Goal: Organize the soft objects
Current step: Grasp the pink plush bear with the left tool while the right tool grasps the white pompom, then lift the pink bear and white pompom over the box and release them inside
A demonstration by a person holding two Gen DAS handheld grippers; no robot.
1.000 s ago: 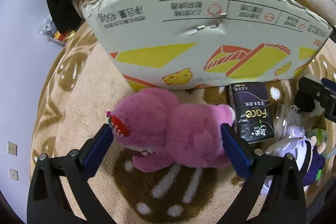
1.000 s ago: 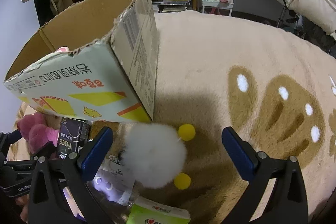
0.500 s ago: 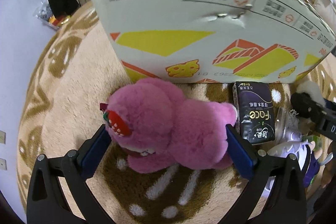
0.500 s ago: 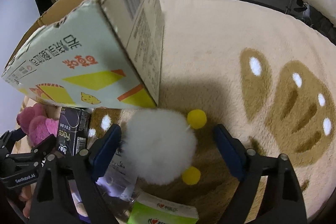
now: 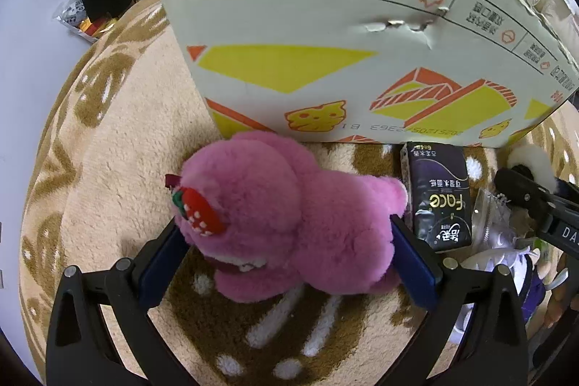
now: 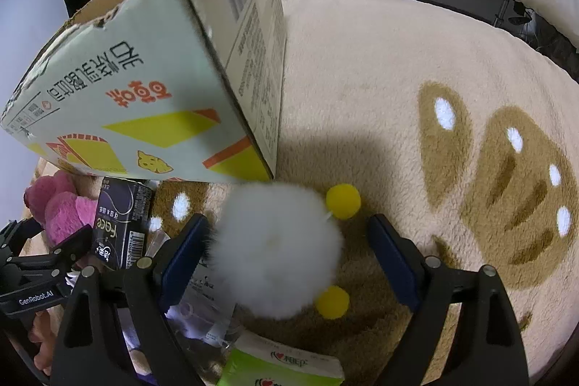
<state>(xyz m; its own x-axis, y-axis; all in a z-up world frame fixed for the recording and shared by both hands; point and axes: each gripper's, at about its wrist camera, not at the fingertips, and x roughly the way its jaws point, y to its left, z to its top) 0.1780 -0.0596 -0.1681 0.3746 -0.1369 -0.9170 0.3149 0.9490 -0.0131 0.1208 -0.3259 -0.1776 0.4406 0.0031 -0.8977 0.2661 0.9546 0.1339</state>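
On the rug (image 5: 108, 190): left tongs (image 5: 286, 259) pressing the pink plush (image 5: 282, 223); right tongs (image 6: 289, 255) open, closing around the white pompom (image 6: 275, 248). Light, squashy; best gripped mid-body.

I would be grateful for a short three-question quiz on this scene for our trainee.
1. True or false: the pink plush bear lies inside the cardboard box.
2. What sits between the right gripper's fingers? A: white pompom toy. B: black tissue pack. C: green packet.
3. How many yellow balls adjoin the pompom toy?

Key: 1. False; it lies on the rug in front of the box. 2. A; the jaws have just been closing but are not yet clamped on it. 3. Two.
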